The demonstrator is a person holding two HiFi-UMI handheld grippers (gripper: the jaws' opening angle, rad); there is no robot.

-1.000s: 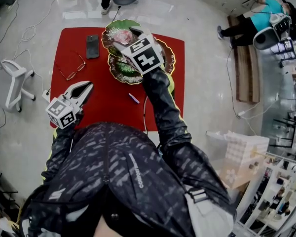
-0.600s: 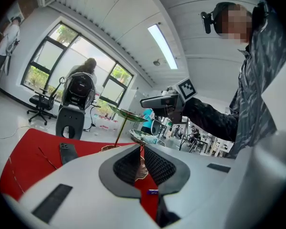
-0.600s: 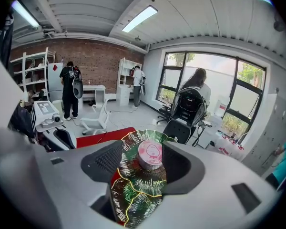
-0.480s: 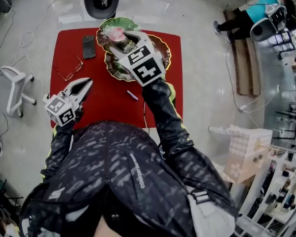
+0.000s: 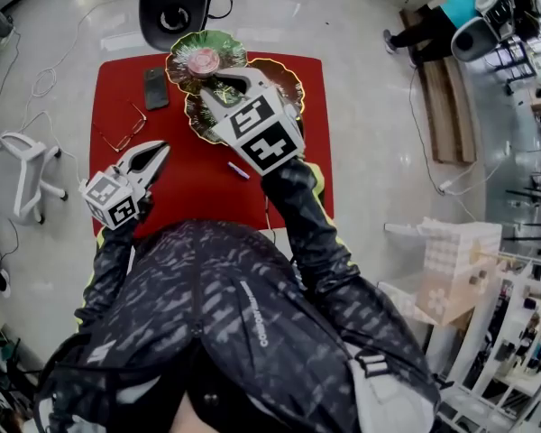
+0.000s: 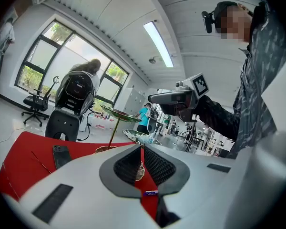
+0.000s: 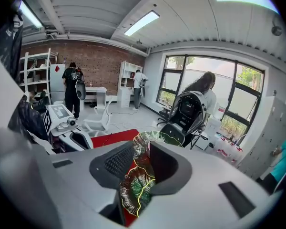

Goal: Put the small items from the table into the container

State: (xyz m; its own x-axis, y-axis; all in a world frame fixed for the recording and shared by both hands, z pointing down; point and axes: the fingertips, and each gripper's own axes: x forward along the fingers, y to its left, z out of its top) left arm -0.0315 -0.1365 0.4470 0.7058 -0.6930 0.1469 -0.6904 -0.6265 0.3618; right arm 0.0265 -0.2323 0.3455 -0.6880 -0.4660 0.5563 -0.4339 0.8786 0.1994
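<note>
We log a red table [image 5: 189,192] from above. At its far end stands the dish [image 5: 176,54], a tiered stand w/ green, gold-rimmed plates on a thin stem. The top plate holds a pink item [image 5: 204,59], round; we can't tell what it is.

R gripper [image 5: 230,84]: held over the dish's lower plates, pointing down and away from the person. Its own view shows the jaws part open and closing, w/ nothing btwn the pads. Thru the gap we see only the plates below. So it's empty, and we see no contact w/ the dish.

L gripper [image 5: 153,155]: over the table's near left part, well apart from the dish, roughly level. Jaws are a little apart w/ nothing btwn them; red table shows thru the slit.

Small things on the table:
- A blue piece [image 5: 239,170] lies near the middle, btwn the dish and the person, just beside the R forearm in the head view. It also shows thru the L jaw gap. It's on the table, not in the dish.
- A phone [image 5: 155,88] lies flat at the far left, beside the top plate.
- Glasses [image 5: 123,135] lie nearer us than the phone, arms spread, btwn the phone and the L gripper.

Beyond the table's far edge stands a dark chair [image 5: 174,7]. A white chair [image 5: 27,165] stands on the floor to the left. Both gripper views show other people further off in the room.
</note>
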